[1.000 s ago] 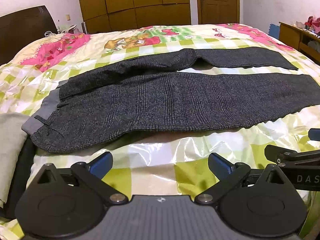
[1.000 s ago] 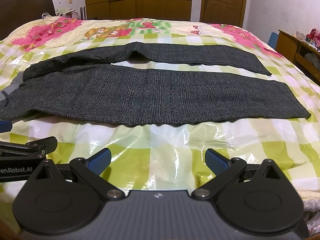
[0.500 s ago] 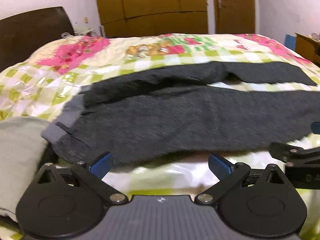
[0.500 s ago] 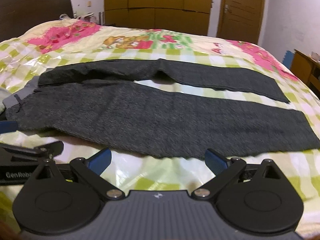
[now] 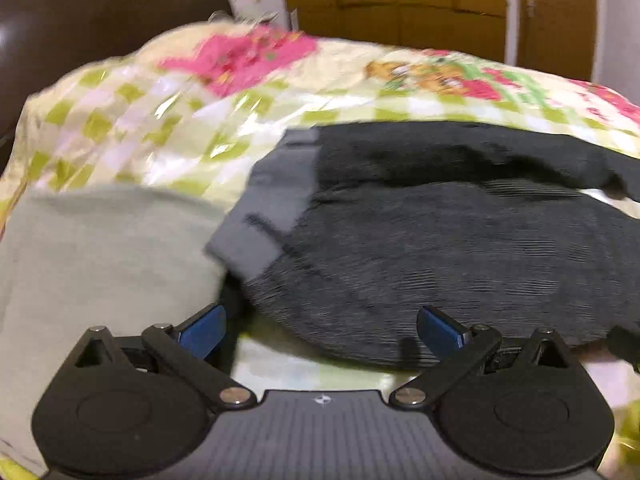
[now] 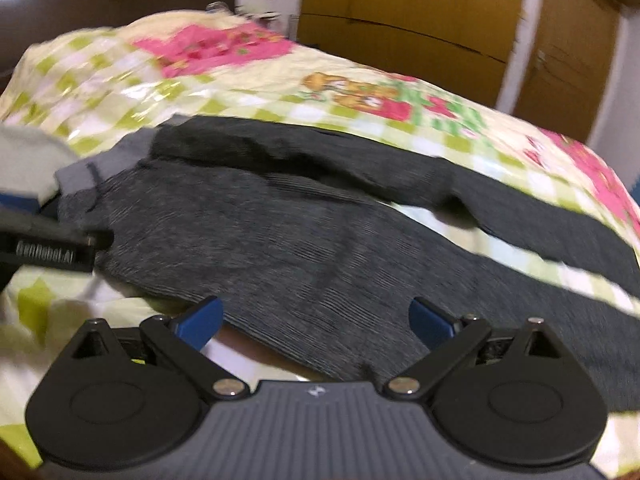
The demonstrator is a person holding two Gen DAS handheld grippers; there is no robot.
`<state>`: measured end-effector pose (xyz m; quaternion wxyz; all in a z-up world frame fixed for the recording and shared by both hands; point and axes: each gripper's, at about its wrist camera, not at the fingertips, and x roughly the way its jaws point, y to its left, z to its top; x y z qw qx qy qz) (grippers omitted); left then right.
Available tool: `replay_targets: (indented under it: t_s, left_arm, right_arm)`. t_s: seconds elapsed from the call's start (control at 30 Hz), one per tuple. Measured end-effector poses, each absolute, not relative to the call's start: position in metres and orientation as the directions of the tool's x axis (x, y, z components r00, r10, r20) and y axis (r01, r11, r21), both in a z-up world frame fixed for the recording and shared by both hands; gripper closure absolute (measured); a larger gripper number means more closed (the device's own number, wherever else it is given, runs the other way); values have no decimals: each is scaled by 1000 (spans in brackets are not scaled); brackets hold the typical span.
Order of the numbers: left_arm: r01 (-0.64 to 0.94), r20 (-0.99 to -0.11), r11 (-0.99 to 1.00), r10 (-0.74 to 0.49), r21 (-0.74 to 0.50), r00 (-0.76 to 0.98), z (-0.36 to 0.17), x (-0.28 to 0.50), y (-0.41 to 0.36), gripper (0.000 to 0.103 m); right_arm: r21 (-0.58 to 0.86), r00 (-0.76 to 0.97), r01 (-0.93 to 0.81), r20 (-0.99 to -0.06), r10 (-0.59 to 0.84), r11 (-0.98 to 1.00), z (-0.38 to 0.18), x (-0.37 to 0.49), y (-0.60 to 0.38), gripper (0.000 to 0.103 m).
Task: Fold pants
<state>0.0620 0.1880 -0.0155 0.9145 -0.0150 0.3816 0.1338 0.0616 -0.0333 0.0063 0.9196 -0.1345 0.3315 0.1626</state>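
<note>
Pants (image 5: 460, 248) lie flat on the checked bedspread (image 5: 132, 120), grey waistband (image 5: 268, 204) at the left, just beside a pale folded cloth (image 5: 100, 260). Bare bedspread shows along their near edge. Only the right wrist view shows both legs running apart to the right. Left gripper (image 5: 320, 326) and right gripper (image 6: 316, 318) are both spread wide, holding nothing, at the near hem.

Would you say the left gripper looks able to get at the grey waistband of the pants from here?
Probably yes: the left gripper is open, and the waistband lies just ahead with nothing between, though a pale folded cloth crowds its left side.
</note>
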Motion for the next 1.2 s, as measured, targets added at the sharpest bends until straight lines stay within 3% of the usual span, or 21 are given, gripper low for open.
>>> replay_targets:
  t_s: [0.17,0.3,0.43,0.6,0.73,0.83,1.0,1.2]
  left_arm:
    - [-268,-709,958,261,104,655,-25,62,219,0]
    - [-299,-669,929,366,219,646,-32,63,236,0]
    - [-354,-652,905,419,238,632,-30,62,268,0]
    - [-307,-644,920,390,243,658,-17,55,262,0]
    - [-222,-640,962,271,158,719,-1,46,245,0]
    - [-144,-640,980,199,138,742,-1,53,227,0]
    - [-110,-714,977,207,180,669,-31,82,218,0]
    - [-102,-710,968,238,228,662,-22,76,200,0]
  right_arm:
    - [-137,689,-461,-678,256,877,-3,71,-4,5]
    - [-131,676,-485,-683,276,864,-7,75,14,5]
    - [-162,674,-515,-684,280,842,-11,77,29,5]
    - [-189,662,-560,-687,299,807,-19,80,49,5]
    - [-224,659,-614,-674,335,757,-21,74,62,6]
    - [-245,646,-654,-673,360,715,-25,69,71,13]
    - [-191,586,-695,-709,392,694,-32,71,71,28]
    - [-78,512,-707,-742,433,702,-30,71,56,30]
